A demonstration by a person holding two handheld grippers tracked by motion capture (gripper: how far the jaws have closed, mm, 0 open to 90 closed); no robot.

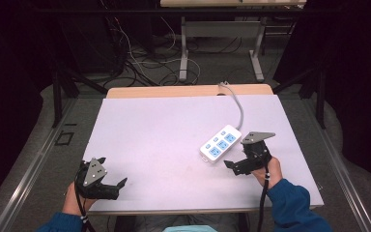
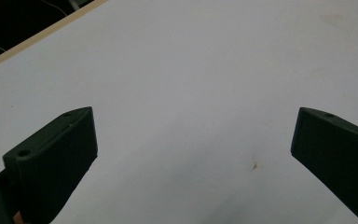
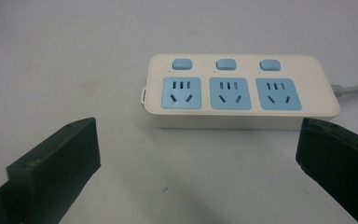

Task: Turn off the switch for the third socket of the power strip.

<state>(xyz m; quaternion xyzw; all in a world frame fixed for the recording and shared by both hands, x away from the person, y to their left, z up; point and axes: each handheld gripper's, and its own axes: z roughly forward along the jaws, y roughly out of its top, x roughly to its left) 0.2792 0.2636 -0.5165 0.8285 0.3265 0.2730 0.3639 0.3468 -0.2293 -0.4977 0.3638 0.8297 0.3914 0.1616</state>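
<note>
A white power strip with three blue sockets and three blue switches lies flat at the right of the white table top. Its grey cable runs back over the far edge. My right gripper stands open just in front of the strip and points at its long side; nothing is between the jaws. At the near left corner my left gripper is open over bare table, holding nothing.
A strip of wooden table top shows along the far edge. Behind it, loose cables lie on the floor around the legs of another table. Metal rails run beside the table.
</note>
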